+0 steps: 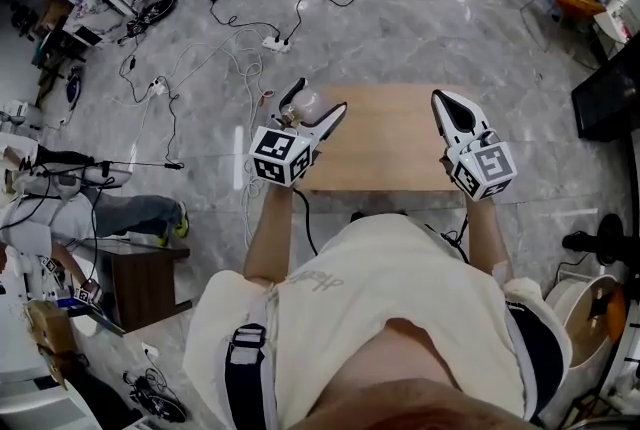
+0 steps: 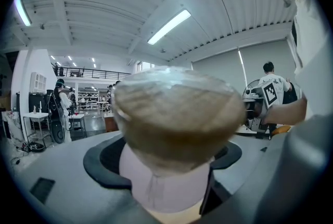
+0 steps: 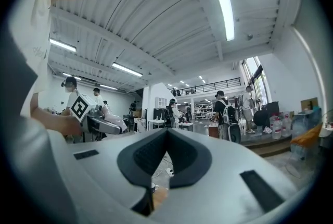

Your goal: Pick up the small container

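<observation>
Small container [image 1: 303, 102] is in our left gripper [image 1: 320, 96]: pale body, brownish cap, seated between the two jaws. In the left gripper view it [image 2: 174, 129] fills most of the frame, and the black pads [image 2: 103, 163] sit against its body on either side. The jaws stand fairly wide, but only because the container is that wide. We read this as a closed grip rather than a loose straddle, though the body itself hides the exact contact line.

Location, from the head view: the container hangs at the left edge of the wooden table [image 1: 390, 148], partly over the grey floor [image 1: 200, 128] and its run of cables [image 1: 240, 48]. The gripper is held roughly level and nothing shows under the container. We judge it to be off the tabletop. Clearance can't be confirmed from a top-down view.

Our right gripper [image 1: 445, 103] is over the right side of the table, well apart from the container. In its own view the jaws [image 3: 167, 137] meet tip to tip with nothing between them, so it is closed and empty.

Progress, as we judge it:
- Grasp: done, left side.
- Lift: looks done, since the container is carried by the jaws alone.
- Left to do: nothing the task asks for beyond holding the grip. The smooth rounded body could slip if the squeeze eases.
- The right gripper has no part in this step.
</observation>
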A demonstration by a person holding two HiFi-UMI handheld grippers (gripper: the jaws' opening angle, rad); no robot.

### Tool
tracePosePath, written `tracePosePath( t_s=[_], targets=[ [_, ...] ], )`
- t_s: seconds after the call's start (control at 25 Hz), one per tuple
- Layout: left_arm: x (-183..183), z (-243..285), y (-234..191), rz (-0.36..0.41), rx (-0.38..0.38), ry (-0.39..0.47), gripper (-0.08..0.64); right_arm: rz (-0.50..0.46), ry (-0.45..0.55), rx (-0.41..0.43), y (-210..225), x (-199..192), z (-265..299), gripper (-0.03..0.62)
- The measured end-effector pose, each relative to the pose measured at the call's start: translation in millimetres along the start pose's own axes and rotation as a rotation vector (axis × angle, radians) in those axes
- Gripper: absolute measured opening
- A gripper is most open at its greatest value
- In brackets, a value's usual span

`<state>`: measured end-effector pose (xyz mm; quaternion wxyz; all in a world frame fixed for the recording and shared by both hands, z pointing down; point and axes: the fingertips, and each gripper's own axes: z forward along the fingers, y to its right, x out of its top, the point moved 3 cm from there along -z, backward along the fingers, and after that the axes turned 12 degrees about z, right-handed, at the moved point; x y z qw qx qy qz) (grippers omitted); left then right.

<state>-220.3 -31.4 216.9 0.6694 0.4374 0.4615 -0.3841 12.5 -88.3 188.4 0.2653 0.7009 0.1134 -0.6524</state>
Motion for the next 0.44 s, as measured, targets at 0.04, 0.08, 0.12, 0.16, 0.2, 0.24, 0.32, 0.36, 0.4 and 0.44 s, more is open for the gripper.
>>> tracePosePath(
  t_s=[0.04,0.08,0.12,0.16,0.2,0.24,0.32,0.36,0.4,0.44],
  targets=[
    [0,0,0,-0.004,0.001,-0.001,0.419,0.001,-0.003,0.001,0,0,1,-0.002],
    [0,1,-1,-0.006,0.001,-0.001,0.419,0.002,-0.006,0.002,0,0,2,-0.002],
    [1,1,-1,-0.007,0.0,-0.001,0.419,0.002,-0.007,0.002,0,1,3,-0.002],
    [1,1,-1,-0.007,-0.002,-0.002,0.419,0.001,-0.007,0.002,1,1,4,-0.002],
    [0,1,0,-0.006,-0.004,-0.004,0.419,0.0,-0.005,0.0,1,2,5,-0.002],
    [0,2,0,-0.005,-0.006,-0.006,0.419,0.0,-0.002,-0.004,3,3,6,-0.002],
    [1,4,-2,-0.004,-0.004,-0.008,0.419,0.007,0.01,-0.011,7,7,7,-0.002],
    [3,6,-3,-0.005,-0.002,-0.007,0.419,0.012,0.015,-0.013,9,10,8,-0.002],
    [4,7,-5,-0.006,0.001,-0.006,0.419,0.017,0.019,-0.014,11,12,9,-0.002],
    [6,8,-7,-0.007,0.003,-0.005,0.419,0.021,0.023,-0.014,13,15,10,-0.002]
  ],
)
